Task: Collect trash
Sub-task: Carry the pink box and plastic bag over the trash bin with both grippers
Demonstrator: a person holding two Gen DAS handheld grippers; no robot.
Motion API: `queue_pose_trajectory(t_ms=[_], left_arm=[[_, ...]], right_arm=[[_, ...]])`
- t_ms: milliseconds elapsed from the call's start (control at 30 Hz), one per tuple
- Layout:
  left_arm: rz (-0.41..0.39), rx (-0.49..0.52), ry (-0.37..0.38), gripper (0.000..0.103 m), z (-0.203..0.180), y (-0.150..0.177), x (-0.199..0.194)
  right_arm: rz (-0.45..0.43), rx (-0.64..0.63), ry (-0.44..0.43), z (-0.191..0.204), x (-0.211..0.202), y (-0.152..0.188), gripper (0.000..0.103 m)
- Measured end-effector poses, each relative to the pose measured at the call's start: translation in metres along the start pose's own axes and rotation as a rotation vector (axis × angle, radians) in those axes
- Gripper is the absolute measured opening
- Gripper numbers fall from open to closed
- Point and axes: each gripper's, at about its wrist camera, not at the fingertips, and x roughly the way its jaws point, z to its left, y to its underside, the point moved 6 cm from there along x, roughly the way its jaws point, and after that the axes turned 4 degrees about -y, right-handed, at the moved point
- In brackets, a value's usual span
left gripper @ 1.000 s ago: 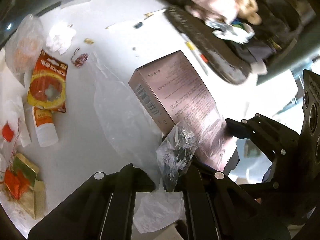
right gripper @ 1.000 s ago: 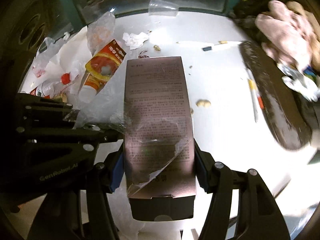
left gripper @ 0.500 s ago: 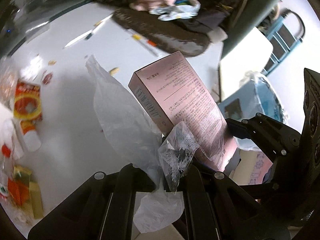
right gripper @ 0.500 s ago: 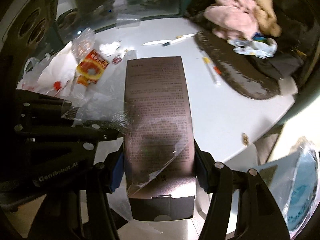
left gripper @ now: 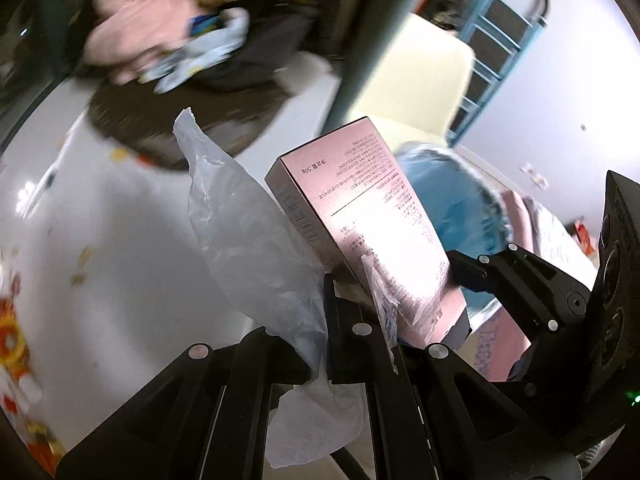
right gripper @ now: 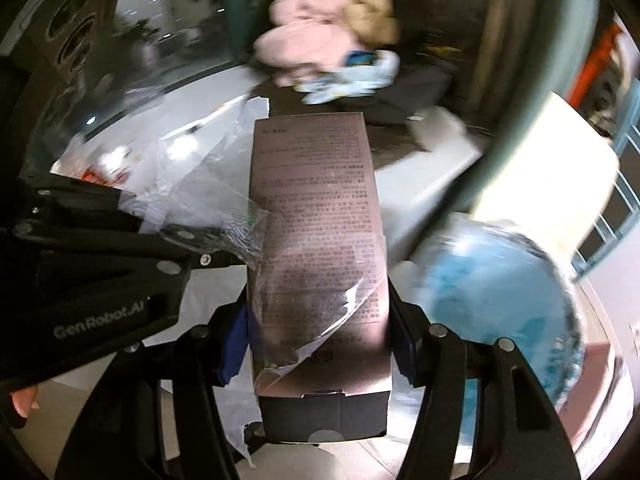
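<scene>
My right gripper (right gripper: pixel 318 344) is shut on a pink cardboard box (right gripper: pixel 316 232) with small printed text, held lengthwise between its jaws. The box also shows in the left wrist view (left gripper: pixel 372 216), at the right. My left gripper (left gripper: pixel 352 320) is shut on a clear plastic wrapper (left gripper: pixel 248 240) that trails up and left and clings to the box; it also shows in the right wrist view (right gripper: pixel 200 184). A bin lined with a blue bag (right gripper: pixel 496 288) lies below right of the box, and shows in the left wrist view (left gripper: pixel 460 208).
The white table (left gripper: pixel 120 232) with scattered wrappers (left gripper: pixel 12 344) is at the left. A dark mat (left gripper: pixel 180 120) and a pile of pink clothes (left gripper: pixel 136 44) lie at its far side. A cream chair (left gripper: pixel 424 80) and a blue ladder frame (left gripper: pixel 496 44) stand beyond the bin.
Both grippers have swung right, away from the table top, carrying the box and the plastic wrapper. The blue-lined bin has come into view and grown larger.
</scene>
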Motion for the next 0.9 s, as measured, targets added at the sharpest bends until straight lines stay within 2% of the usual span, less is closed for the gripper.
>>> queue_pose_trajectory(t_ms=[233, 367, 500, 667, 900], left_arm=[[-0.033, 0.158, 0.082, 0.003, -0.107, -0.060, 0.024], [-0.044, 0.235, 0.117, 0.002, -0.160, -0.079, 0.033], [-0.019, 0.322, 0.134, 0.002, -0.208, -0.088, 0.056], [0.063, 0.368, 0.148, 0.002, -0.238, -0.083, 0.090], [0.212, 0.350, 0.158, 0.002, -0.240, -0.053, 0.143]], right_arm=[[-0.073, 0.123, 0.137, -0.102, -0.036, 0.006, 0.057], [-0.104, 0.189, 0.207, -0.153, -0.057, 0.014, 0.057], [-0.105, 0.256, 0.247, -0.195, -0.067, 0.035, 0.057], [-0.043, 0.313, 0.254, -0.225, -0.056, 0.061, 0.057], [0.117, 0.337, 0.210, -0.234, -0.022, 0.095, 0.057]])
